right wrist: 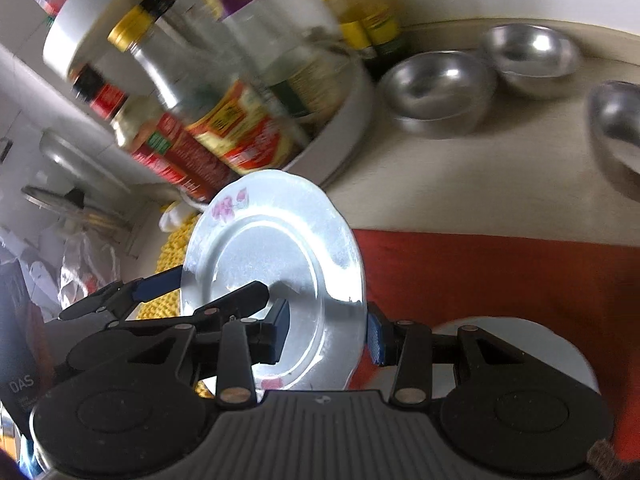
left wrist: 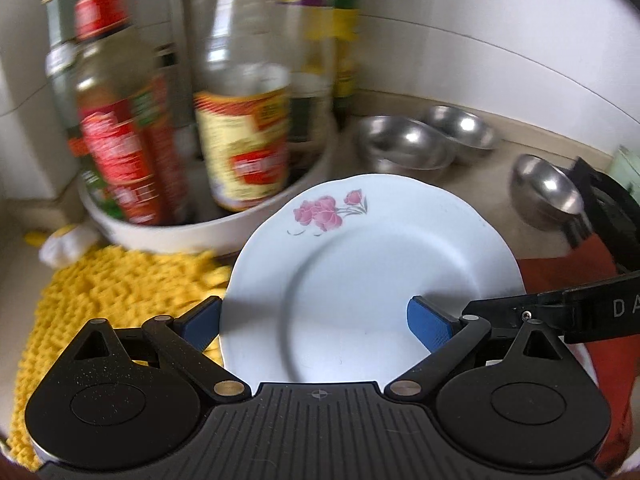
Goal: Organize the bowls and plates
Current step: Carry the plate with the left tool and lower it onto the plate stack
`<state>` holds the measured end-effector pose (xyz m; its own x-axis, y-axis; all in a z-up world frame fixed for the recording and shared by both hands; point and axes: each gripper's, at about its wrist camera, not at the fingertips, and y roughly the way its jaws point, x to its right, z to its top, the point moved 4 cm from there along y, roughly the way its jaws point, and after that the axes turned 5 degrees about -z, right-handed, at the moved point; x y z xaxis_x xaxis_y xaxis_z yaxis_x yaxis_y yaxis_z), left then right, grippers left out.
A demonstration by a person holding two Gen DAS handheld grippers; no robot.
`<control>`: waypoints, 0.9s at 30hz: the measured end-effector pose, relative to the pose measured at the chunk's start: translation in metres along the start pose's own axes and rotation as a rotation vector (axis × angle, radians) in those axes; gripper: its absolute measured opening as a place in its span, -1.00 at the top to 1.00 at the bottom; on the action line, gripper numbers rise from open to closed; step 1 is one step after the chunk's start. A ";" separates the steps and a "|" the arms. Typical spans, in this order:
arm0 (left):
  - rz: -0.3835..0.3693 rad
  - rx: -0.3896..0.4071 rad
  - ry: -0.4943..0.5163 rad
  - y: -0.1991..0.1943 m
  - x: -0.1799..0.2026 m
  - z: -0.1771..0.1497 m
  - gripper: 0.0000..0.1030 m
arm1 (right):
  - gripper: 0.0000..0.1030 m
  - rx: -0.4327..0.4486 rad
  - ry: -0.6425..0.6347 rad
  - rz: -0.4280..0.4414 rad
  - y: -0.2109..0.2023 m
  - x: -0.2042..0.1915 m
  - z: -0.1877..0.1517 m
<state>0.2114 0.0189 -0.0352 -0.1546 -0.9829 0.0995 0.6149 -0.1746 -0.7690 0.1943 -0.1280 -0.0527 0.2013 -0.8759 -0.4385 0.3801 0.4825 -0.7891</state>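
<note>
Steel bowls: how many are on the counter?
3: two close together near the condiment tub, front bowl, rear bowl, and a third bowl apart at right. More may be out of frame.

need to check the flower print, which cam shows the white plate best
Left wrist view: the white plate faces the camera, pink flowers sharp. The right wrist view shows it tilted and glary, flowers blurred.

wall: white tiles (left wrist: pixel 460 20), far side | surface: beige countertop (right wrist: pixel 460 184) | left: round white tray (left wrist: pixel 180 236) of sauce bottles (left wrist: pixel 244 140), yellow knitted mat (left wrist: pixel 100 300) near | right: red cloth (right wrist: pixel 500 280) | light: soft daylight
</note>
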 end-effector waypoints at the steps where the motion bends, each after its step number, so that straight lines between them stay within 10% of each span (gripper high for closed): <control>1: -0.012 0.001 0.014 0.001 0.007 0.001 -0.92 | 0.26 0.006 0.012 -0.008 -0.004 0.006 -0.001; 27: -0.141 -0.103 0.198 0.013 0.112 -0.043 -0.94 | 0.25 -0.009 0.223 -0.107 -0.073 0.106 -0.084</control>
<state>0.1688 -0.0906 -0.0612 -0.3881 -0.9169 0.0928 0.4957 -0.2926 -0.8177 0.1119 -0.2556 -0.0781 -0.0444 -0.8991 -0.4356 0.3807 0.3879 -0.8394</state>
